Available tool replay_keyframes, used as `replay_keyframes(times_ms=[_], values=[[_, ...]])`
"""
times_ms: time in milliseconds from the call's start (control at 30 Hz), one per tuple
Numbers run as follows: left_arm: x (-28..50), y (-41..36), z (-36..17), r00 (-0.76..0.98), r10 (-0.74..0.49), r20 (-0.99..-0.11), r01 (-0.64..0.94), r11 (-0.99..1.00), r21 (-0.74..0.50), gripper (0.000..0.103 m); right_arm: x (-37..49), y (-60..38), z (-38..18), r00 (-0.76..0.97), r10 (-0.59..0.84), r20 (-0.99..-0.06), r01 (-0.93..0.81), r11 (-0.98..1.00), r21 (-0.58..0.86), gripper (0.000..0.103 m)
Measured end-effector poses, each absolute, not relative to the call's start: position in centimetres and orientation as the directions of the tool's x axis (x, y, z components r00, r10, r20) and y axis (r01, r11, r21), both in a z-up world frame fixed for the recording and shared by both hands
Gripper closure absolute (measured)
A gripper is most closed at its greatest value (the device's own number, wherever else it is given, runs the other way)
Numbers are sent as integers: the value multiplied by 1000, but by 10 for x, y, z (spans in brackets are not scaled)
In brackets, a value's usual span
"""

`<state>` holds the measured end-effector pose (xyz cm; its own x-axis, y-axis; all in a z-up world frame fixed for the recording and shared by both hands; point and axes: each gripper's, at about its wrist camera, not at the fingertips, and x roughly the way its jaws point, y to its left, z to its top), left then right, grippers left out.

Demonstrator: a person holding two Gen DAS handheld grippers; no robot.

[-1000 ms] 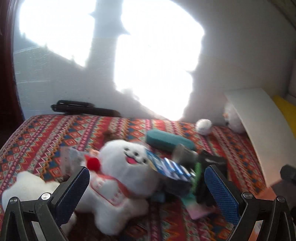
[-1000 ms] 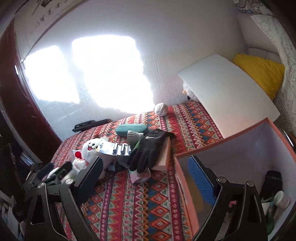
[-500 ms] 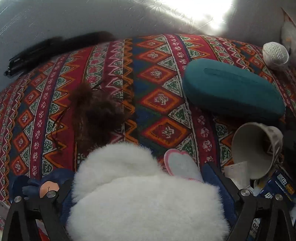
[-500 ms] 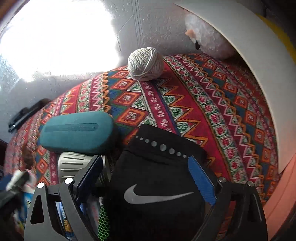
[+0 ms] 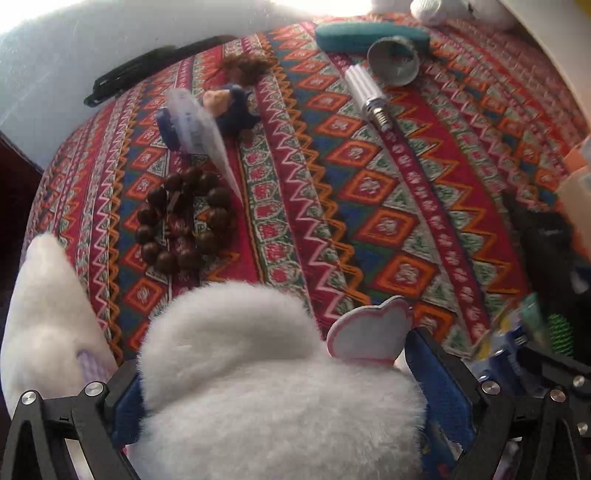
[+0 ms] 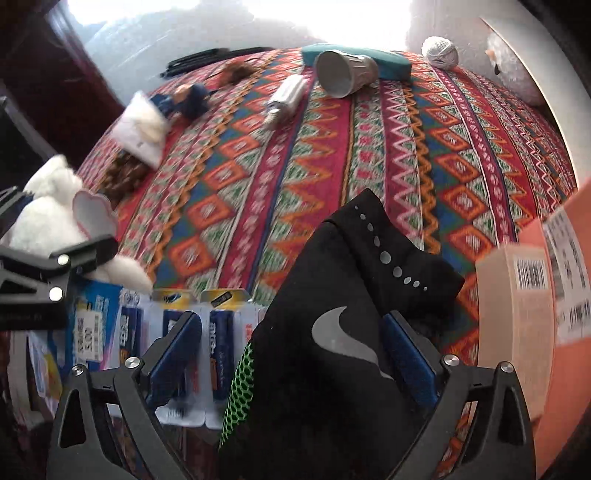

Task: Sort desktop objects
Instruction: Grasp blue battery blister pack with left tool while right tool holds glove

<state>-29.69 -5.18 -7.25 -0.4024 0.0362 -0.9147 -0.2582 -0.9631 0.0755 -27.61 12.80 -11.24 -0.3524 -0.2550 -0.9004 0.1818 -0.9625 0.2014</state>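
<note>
White plush toy (image 5: 273, 376) clamped between blue pads of left hand-held gripper (image 5: 280, 398), above the patterned surface (image 5: 369, 192). Black glove (image 6: 332, 354) pinched in right hand-held gripper (image 6: 291, 354), beside battery packs (image 6: 218, 347). Further off: bead bracelet (image 5: 184, 218), bulb (image 5: 369, 96), cup (image 6: 343, 72), teal case (image 5: 369, 33).

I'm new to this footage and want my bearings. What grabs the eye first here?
The white plush toy fills the bottom of the left wrist view, clamped in the left gripper. In the right wrist view, the right gripper pinches a black glove. Behind both spreads the bright patterned cloth, strewn with small items.
</note>
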Motion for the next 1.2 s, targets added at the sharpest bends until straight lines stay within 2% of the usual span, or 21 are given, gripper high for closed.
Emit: replay_keyframes(times_ms=[100,167,200,267,433,533,633,667,700,733,800,833,867,900,933,967,1000,1033,1133,1167,1200], values=[[-266,-74,-16,-488,229,-842,-183,-970,-158,2,-240,148,-65,-446,-307,-841,189,-950,247,6],[-239,-87,-1,-524,316,-791,-183,-949,-257,1,-222,172,-29,-533,-336,-777,162,-941,296,6],[-226,-92,4,-537,351,-767,-186,-936,-298,1,-214,183,-14,-564,-340,-752,143,-938,317,6],[-203,-87,-15,-521,347,-780,-170,-938,-303,1,-202,194,1,-583,-324,-745,110,-940,323,6],[-161,-76,-93,-476,393,-787,-43,-904,-426,1,-201,186,-37,-464,-301,-833,37,-946,322,6],[-159,-66,-118,-469,418,-778,22,-875,-483,1,-208,166,-66,-426,-318,-847,31,-941,337,6],[-166,-55,-130,-493,450,-745,48,-841,-539,1,-220,153,-92,-430,-208,-878,13,-974,224,7],[-171,-50,-132,-503,467,-727,44,-826,-561,1,-220,152,-100,-436,-189,-880,7,-978,207,18],[-176,-46,-135,-513,482,-710,43,-812,-582,1,-219,152,-108,-441,-188,-878,1,-978,209,36],[-184,-43,-138,-528,481,-700,52,-804,-592,1,-218,156,-111,-444,-188,-876,-10,-977,215,48],[-196,-38,-146,-550,459,-698,107,-790,-604,1,-215,162,-116,-457,-221,-862,1,-969,248,63],[-203,-35,-150,-561,447,-697,135,-781,-610,3,-212,164,-117,-464,-233,-855,14,-967,256,65],[-208,-32,-153,-570,437,-696,156,-774,-614,8,-209,166,-117,-471,-245,-847,27,-964,264,67],[-207,-28,-149,-574,438,-692,143,-778,-611,21,-207,166,-118,-478,-249,-843,38,-964,263,68],[-207,-23,-146,-578,438,-689,131,-783,-608,28,-205,165,-119,-483,-247,-840,50,-966,255,68],[-206,-19,-143,-581,439,-685,119,-787,-605,46,-204,165,-119,-488,-249,-837,56,-966,254,68],[-206,-15,-140,-585,440,-681,107,-791,-602,68,-202,166,-120,-492,-253,-833,59,-964,258,68],[-205,-10,-137,-589,440,-678,95,-795,-599,74,-201,168,-120,-496,-258,-830,59,-963,264,68],[-204,3,-127,-600,443,-666,58,-806,-589,79,-197,171,-117,-507,-269,-819,49,-958,284,71],[-203,7,-124,-603,444,-662,46,-810,-585,88,-195,171,-115,-513,-270,-815,49,-957,286,72],[-203,11,-120,-607,445,-659,34,-813,-581,89,-192,171,-113,-519,-271,-811,50,-956,288,73]])
